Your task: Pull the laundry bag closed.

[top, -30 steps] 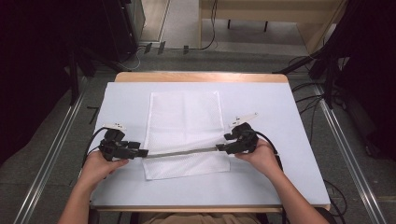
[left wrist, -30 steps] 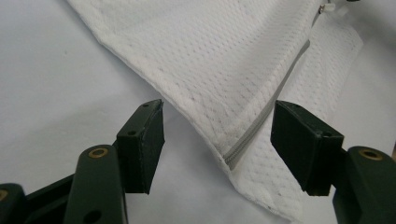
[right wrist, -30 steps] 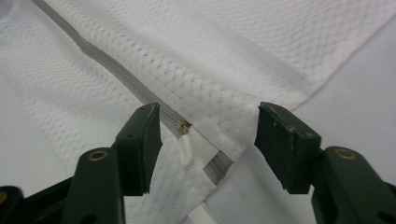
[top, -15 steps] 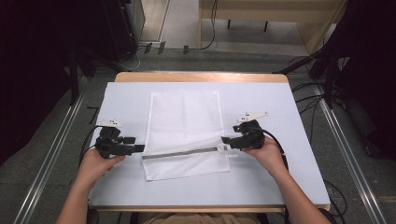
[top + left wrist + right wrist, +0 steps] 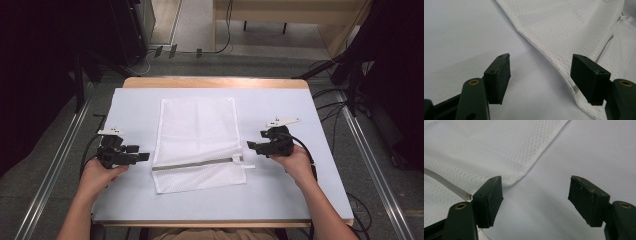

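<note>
A white mesh laundry bag (image 5: 197, 135) lies flat in the middle of the table, its grey zipper (image 5: 197, 164) running across near its near end. My left gripper (image 5: 146, 157) rests just off the bag's left edge, open with nothing between its fingers. In the left gripper view the left gripper (image 5: 541, 77) frames bare table beside the bag's hem (image 5: 564, 27). My right gripper (image 5: 250, 145) sits just right of the zipper's end; its jaws have just been opening and hold nothing. The right gripper view shows the right gripper (image 5: 536, 197) near the bag's corner (image 5: 486, 147) and zipper (image 5: 446, 183).
The table's white cover (image 5: 300, 200) has bare room on both sides of the bag and in front of it. A wooden table edge (image 5: 215, 82) shows at the far side. Cables (image 5: 350, 205) trail off the right edge; metal rails (image 5: 55, 170) run along the floor.
Both grippers have let go of the zipper ends, which they held stretched between them. The right hand has drawn away to the right, the left slightly to the left. The bag has settled flat.
</note>
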